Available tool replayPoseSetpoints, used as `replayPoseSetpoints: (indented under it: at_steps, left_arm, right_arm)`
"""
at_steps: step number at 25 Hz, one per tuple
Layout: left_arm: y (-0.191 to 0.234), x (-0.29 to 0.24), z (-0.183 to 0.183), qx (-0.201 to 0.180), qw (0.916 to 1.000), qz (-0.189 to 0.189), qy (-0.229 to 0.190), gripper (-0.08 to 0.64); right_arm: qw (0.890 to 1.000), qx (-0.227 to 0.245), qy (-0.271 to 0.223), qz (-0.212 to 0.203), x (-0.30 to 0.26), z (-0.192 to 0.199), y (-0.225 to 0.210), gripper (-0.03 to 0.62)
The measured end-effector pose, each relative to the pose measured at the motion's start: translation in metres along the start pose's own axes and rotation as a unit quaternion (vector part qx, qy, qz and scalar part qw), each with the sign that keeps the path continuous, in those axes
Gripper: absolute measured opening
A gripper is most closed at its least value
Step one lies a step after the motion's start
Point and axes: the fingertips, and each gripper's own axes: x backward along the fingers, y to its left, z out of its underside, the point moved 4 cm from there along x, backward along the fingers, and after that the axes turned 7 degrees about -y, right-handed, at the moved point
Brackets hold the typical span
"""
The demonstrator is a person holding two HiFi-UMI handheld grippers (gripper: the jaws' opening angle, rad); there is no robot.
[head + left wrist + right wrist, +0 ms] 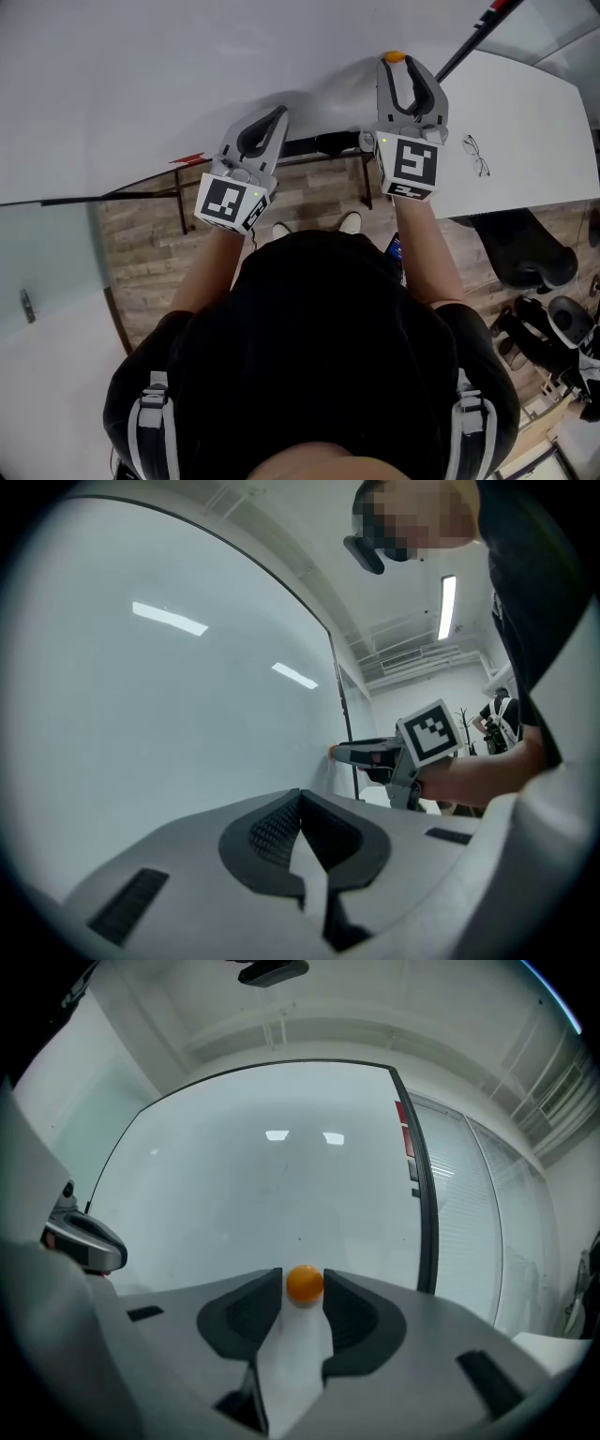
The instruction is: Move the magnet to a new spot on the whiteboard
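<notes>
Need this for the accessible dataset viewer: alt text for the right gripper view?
An orange magnet sits on the whiteboard between the tips of the open right claw. The left claw shows at the left edge; the board's dark frame runs down the right side.

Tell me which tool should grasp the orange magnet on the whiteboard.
Right. The right tool has its jaws apart, with the magnet between their tips on the whiteboard. The left tool is shut, empty and aimed at bare board off to the side.
</notes>
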Motion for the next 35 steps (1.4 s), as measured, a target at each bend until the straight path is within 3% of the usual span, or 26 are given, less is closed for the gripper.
replayPoseSetpoints:
  at_steps: [17,35]
  left_arm:
    - [0.013,0.026,0.002,0.01,0.9999,-0.011,0.002,0.005]
    - [0.029,0.053,-0.003,0.01,0.9995,-0.029,-0.004,0.005]
  right_arm:
    - [0.999,0.017,0.002,0.034,-0.005,0.0,0.005,0.121]
    - [1.0,-0.023,-0.009,0.012,0.008,-0.009,0.017,0.118]
